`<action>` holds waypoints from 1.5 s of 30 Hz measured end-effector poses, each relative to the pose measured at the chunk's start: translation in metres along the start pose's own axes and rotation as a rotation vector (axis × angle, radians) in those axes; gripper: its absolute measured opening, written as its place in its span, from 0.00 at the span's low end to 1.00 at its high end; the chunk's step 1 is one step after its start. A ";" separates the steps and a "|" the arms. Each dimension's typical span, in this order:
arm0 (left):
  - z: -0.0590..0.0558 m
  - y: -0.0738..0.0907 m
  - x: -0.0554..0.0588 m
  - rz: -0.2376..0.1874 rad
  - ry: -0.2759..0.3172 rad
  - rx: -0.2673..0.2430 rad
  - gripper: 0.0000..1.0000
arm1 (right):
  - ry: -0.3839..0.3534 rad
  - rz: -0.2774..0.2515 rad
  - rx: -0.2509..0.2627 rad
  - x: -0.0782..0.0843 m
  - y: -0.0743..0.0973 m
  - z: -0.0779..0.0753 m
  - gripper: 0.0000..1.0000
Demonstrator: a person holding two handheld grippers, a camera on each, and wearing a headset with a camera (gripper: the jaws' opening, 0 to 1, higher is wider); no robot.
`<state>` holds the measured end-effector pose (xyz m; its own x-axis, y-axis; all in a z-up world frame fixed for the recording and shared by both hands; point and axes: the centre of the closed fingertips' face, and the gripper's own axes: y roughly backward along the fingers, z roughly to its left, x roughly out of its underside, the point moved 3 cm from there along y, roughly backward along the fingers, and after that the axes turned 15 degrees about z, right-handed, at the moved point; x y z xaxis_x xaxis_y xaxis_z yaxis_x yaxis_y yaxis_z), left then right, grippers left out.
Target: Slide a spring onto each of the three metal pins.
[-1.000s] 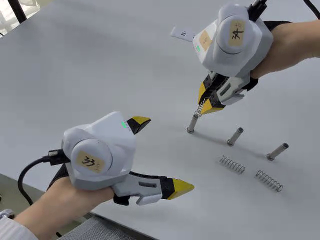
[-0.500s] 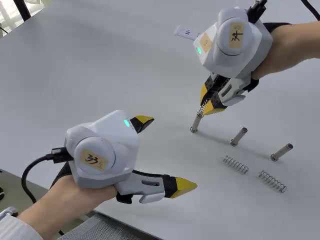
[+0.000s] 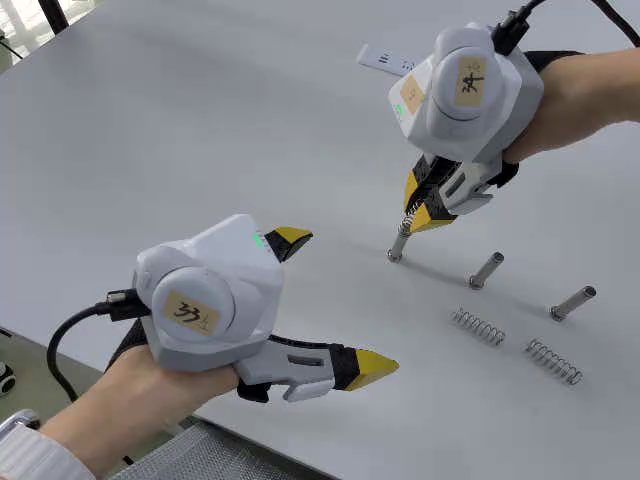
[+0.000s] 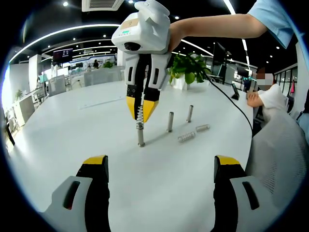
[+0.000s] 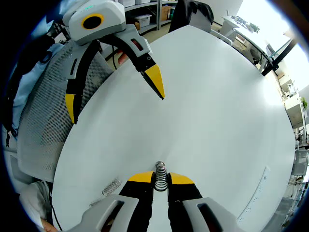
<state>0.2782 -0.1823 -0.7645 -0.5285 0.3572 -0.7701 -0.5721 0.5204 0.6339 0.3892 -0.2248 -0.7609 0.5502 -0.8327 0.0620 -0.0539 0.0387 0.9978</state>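
Note:
Three short metal pins stand on the white table: the left pin (image 3: 397, 248) (image 4: 141, 137), the middle pin (image 3: 485, 270) (image 4: 170, 122) and the right pin (image 3: 572, 303) (image 4: 189, 113). My right gripper (image 3: 420, 216) (image 5: 161, 178) is shut on a spring (image 3: 404, 229) (image 4: 140, 115) (image 5: 161, 175), which hangs from its tips with the lower end at the top of the left pin. Two loose springs (image 3: 477, 327) (image 3: 553, 361) lie flat in front of the other pins. My left gripper (image 3: 338, 303) (image 4: 161, 164) is open with nothing between its fingers, low at the near left and well apart from the pins.
A white paper strip (image 3: 385, 62) lies at the back, behind the right gripper. The table's near edge (image 3: 120, 290) runs close under the left hand, with a grey mesh chair (image 3: 190, 455) below it. Bare tabletop stretches to the left.
The head camera has shifted a little. The right gripper still holds the spring at the left pin's top, and the left gripper stays open in place.

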 end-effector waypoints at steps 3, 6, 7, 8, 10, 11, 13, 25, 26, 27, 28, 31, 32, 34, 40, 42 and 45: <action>0.000 0.000 0.000 0.000 0.004 0.001 0.88 | 0.004 0.006 0.000 -0.001 -0.004 0.000 0.07; 0.001 0.000 0.001 0.002 0.005 -0.001 0.88 | 0.006 0.014 -0.012 -0.002 -0.009 0.001 0.07; 0.001 0.000 0.000 0.001 0.005 -0.001 0.88 | 0.009 0.018 -0.009 -0.002 -0.011 0.000 0.07; 0.001 0.000 0.000 -0.001 0.008 0.001 0.88 | 0.014 0.025 -0.004 -0.002 -0.013 0.001 0.07; 0.001 0.000 0.000 0.000 0.006 0.000 0.88 | 0.010 0.022 -0.013 -0.004 -0.015 0.002 0.07; 0.001 0.000 0.000 0.002 0.006 0.000 0.88 | 0.011 0.024 -0.012 -0.003 -0.017 0.002 0.07; 0.001 0.000 0.001 0.003 0.008 0.000 0.88 | 0.015 0.030 -0.017 -0.004 -0.020 0.003 0.07; 0.002 -0.002 0.002 0.009 0.016 0.001 0.87 | 0.010 0.037 -0.042 -0.005 -0.035 0.001 0.07; 0.002 -0.002 0.001 0.008 0.015 0.000 0.87 | 0.009 0.038 -0.043 -0.006 -0.036 0.001 0.07; 0.002 -0.002 0.001 0.005 0.015 0.000 0.87 | 0.009 0.037 -0.043 -0.006 -0.038 0.002 0.07; 0.002 -0.002 0.001 0.005 0.018 0.001 0.87 | 0.005 0.035 -0.047 -0.006 -0.040 0.002 0.07; 0.002 -0.002 0.001 0.007 0.018 0.000 0.87 | -0.001 0.031 -0.053 -0.006 -0.043 0.003 0.07; 0.002 -0.002 0.001 0.007 0.019 0.001 0.87 | -0.002 0.025 -0.052 -0.006 -0.042 0.003 0.07; 0.002 -0.002 0.002 0.006 0.019 0.003 0.87 | -0.008 0.021 -0.054 -0.007 -0.042 0.002 0.07; 0.001 -0.001 0.001 0.004 0.018 0.005 0.87 | 0.001 0.029 -0.054 -0.006 -0.042 0.001 0.07; 0.000 -0.001 0.001 0.006 0.020 0.009 0.86 | 0.000 0.032 -0.056 -0.007 -0.042 0.000 0.07; -0.001 -0.001 0.002 0.010 0.016 0.011 0.86 | 0.005 0.033 -0.056 -0.007 -0.042 0.000 0.07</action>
<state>0.2776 -0.1830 -0.7666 -0.5440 0.3499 -0.7627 -0.5597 0.5259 0.6404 0.3880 -0.2204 -0.8034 0.5534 -0.8274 0.0953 -0.0256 0.0974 0.9949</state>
